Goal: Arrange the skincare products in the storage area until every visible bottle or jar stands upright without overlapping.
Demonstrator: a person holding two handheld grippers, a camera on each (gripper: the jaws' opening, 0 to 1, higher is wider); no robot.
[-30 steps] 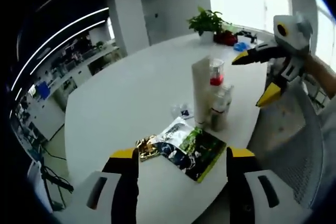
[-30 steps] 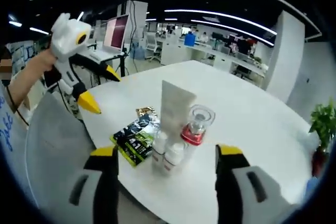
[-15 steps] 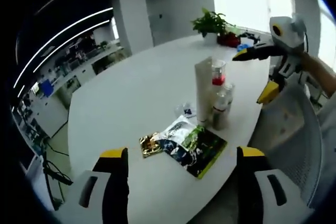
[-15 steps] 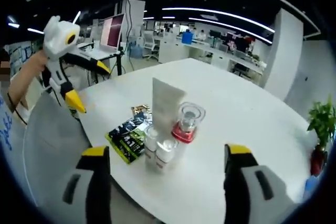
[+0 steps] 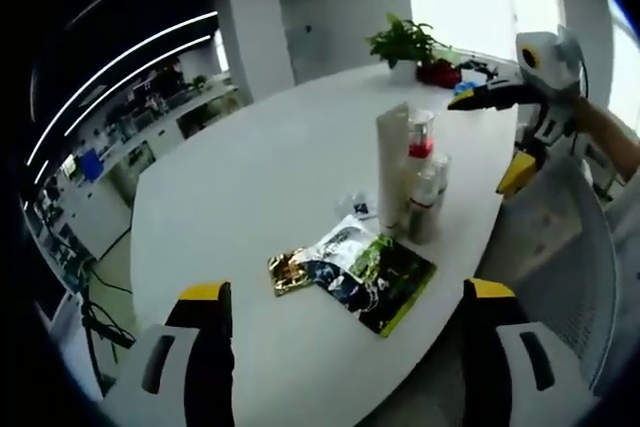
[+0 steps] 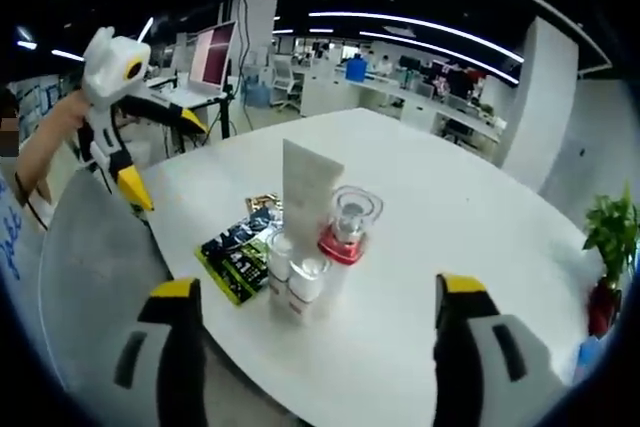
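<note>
Item 1. Flat sachets: a small gold foil packet [image 5: 283, 274] and a larger dark green printed packet [image 5: 368, 272], lying overlapped on the round white table [image 5: 250, 167] near its edge. In the right gripper view they lie left of the bottles [image 6: 240, 244]. Not bottles or jars; best left alone.

Item 2. Skincare cluster, close to the table edge: tall white flat-topped tube [image 6: 304, 187], clear bottle with red collar [image 6: 349, 222], two short white-capped bottles [image 6: 292, 282]. All appear upright, packed touching or just beside one another. In the left gripper view the tube [image 5: 393, 172] partly hides the red-collared bottle [image 5: 420, 137].

Item 3. Left gripper [image 5: 350, 292]: yellow-tipped black jaws spread wide, nothing held, well apart from the cluster. It shows in the right gripper view [image 6: 160, 162] raised off the table.

Item 4. Right gripper [image 6: 315, 292]: jaws wide apart, empty, aimed at the cluster. In the left gripper view [image 5: 490, 142] it hovers beyond the table edge.

Handling note. Judged step: checking spacing, or separating crowded bottles. Approach one outer short bottle low on its body, close gently, and slide or lift it away from the edge; neighbours stand so close that a wide jaw could topple them.
</note>
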